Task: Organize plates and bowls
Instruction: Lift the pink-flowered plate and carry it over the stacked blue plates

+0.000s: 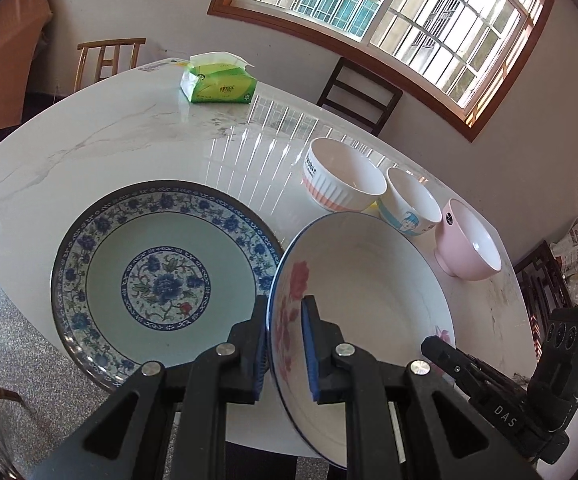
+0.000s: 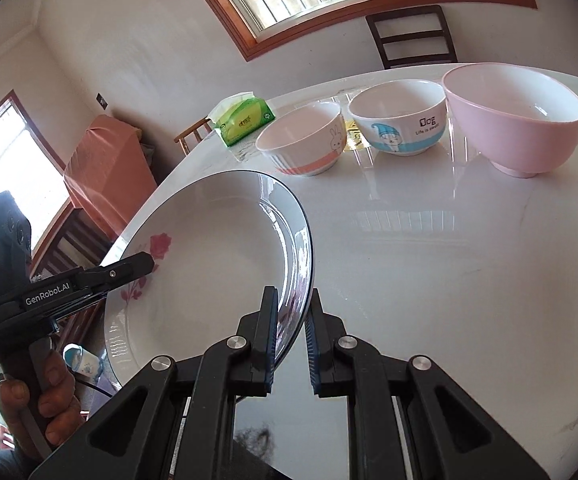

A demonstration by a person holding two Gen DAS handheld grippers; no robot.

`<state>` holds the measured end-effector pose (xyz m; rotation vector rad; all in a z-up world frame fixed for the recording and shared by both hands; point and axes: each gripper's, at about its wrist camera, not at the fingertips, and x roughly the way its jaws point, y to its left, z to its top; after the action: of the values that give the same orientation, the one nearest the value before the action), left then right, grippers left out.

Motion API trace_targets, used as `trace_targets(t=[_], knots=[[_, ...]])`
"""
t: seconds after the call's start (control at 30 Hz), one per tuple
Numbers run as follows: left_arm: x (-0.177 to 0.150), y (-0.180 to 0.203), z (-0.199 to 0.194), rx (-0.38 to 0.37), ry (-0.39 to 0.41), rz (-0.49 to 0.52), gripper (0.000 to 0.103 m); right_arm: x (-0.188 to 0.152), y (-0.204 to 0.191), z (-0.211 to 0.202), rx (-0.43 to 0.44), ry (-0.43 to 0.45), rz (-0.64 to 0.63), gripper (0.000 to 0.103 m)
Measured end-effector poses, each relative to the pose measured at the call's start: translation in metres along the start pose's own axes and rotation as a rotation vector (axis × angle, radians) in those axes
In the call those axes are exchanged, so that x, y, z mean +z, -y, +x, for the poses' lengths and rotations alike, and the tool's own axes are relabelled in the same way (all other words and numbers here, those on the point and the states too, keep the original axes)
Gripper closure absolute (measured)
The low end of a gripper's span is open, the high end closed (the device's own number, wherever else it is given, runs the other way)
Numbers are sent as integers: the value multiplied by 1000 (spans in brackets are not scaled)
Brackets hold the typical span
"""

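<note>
At the table's (image 1: pixel 101 128) near left edge lies the blue plate (image 1: pixel 161 276), flat and face up, its rim overhanging the edge a little; it looks like the base for a stack.

Just right of it, the rose plate (image 1: pixel 365 292) is in the air, carried between both grippers. The left gripper (image 1: pixel 285 344) pinches its left rim, one pad under the rim and one on the painted face. The right gripper (image 2: pixel 293 332) pinches the opposite rim in the same way, fingers closed tight on the thin edge. Two grips on opposite sides probably keep a wide, shallow plate from swinging or slipping out of a single pinch.

The rose plate is tilted, not level: its face points up and toward the far side of the table, with the near rim hanging out past the table's near edge. Being round, it has no true long axis; the line that matters runs rim to rim between the two grippers, roughly along the table's near edge.

Along the far right edge stand three bowls in a row, all upright and apart: the rabbit bowl (image 2: pixel 301 142), the blue bowl (image 2: pixel 399 118), the pink bowl (image 2: pixel 515 116). A tissue pack (image 1: pixel 219 78) sits near the far edge.

My guess is the rose plate goes onto the blue one next.
</note>
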<state>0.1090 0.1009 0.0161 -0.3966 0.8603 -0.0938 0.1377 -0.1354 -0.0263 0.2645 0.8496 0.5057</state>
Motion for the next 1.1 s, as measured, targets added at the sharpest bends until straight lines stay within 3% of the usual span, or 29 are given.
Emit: trace_targets(t=[0.5, 1.1], knots=[[11, -86, -19, 95, 48, -131, 87, 10, -73, 62, 28, -67, -145, 89], [21, -129, 3, 109, 29, -201, 87, 11, -94, 103, 18, -93, -209, 89]])
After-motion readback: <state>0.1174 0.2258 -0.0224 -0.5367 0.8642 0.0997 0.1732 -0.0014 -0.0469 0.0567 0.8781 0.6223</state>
